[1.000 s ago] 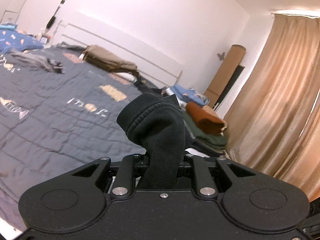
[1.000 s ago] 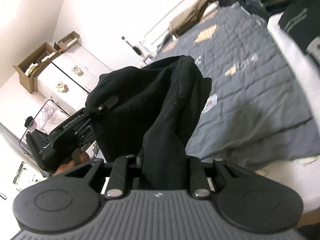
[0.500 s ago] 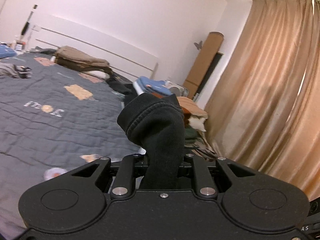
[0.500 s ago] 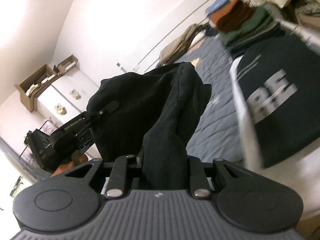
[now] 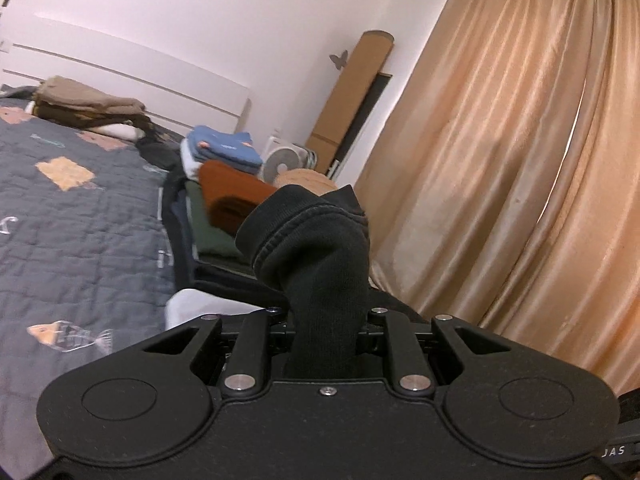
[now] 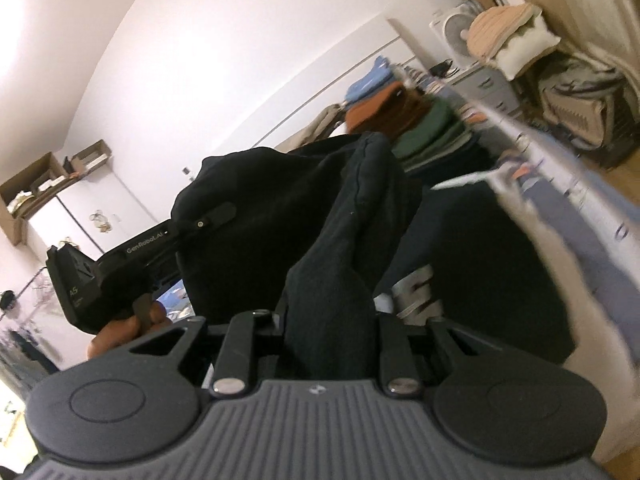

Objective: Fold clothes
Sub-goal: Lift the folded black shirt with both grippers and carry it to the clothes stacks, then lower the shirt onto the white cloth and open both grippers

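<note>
Left gripper (image 5: 325,320) clamped tight on a ribbed black cuff (image 5: 304,236), thick knit, rolled edge bulging up above the pinch. Right gripper (image 6: 328,320) likewise closed hard on a fold of the same black garment (image 6: 280,232), soft fleecy cloth, seam running up the bunched ridge. Garment slung in the air between the two, sagging in a dark pouch that blocks much of the right wrist view. Seen from the right, left gripper (image 6: 208,218) biting the far edge, with a hand (image 6: 124,328) curled under its handle.

Beyond the cuff: a stack of folded clothes (image 5: 224,200), rust-orange over dark green, blue (image 5: 224,148) behind, sitting at the bed's edge. Grey quilted bedspread (image 5: 80,232) to the left, stitched squares, fish prints and tan patches. Brown folded pile (image 5: 88,104) near the white headboard (image 5: 160,88). Small white fan (image 5: 284,160) past the stack. Long satin-sheened tan curtains (image 5: 500,160) filling the right, heavy vertical pleats. Tall cardboard panel (image 5: 352,96) leaning against the wall. Right view blurred along the bed's edge; a dark printed shirt (image 6: 480,280) lying there, lettering unreadable.
</note>
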Motion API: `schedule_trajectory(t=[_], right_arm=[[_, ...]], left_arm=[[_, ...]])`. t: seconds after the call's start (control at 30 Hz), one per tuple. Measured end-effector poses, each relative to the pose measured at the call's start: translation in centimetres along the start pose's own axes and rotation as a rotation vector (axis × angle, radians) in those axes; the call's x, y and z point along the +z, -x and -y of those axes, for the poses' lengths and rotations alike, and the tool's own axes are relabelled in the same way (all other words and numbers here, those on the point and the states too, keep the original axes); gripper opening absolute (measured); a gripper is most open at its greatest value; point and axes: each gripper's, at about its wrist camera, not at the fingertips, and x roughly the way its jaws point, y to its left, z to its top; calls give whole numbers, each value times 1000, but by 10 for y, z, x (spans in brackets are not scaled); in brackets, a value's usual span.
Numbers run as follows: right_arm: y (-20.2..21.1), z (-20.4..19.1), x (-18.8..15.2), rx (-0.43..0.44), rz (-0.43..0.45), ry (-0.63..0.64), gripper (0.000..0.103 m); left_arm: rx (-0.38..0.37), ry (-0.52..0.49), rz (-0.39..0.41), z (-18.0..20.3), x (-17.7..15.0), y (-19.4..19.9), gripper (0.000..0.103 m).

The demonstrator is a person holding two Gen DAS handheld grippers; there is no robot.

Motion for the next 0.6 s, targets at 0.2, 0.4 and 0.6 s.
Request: schedule_trajectory(t=[0.2,0.4,0.6], right_arm=[[-19,38,23,-49,12,37,21],[-47,70,17,-114,1,134,21],[-64,103,-1,-174,-45,143,24]], left_arm=[[-11,-3,-50,-10,0,-67,18],[21,6,-121,-36,-15,-128,18],[76,42,-169,-68,-43,-152,18]])
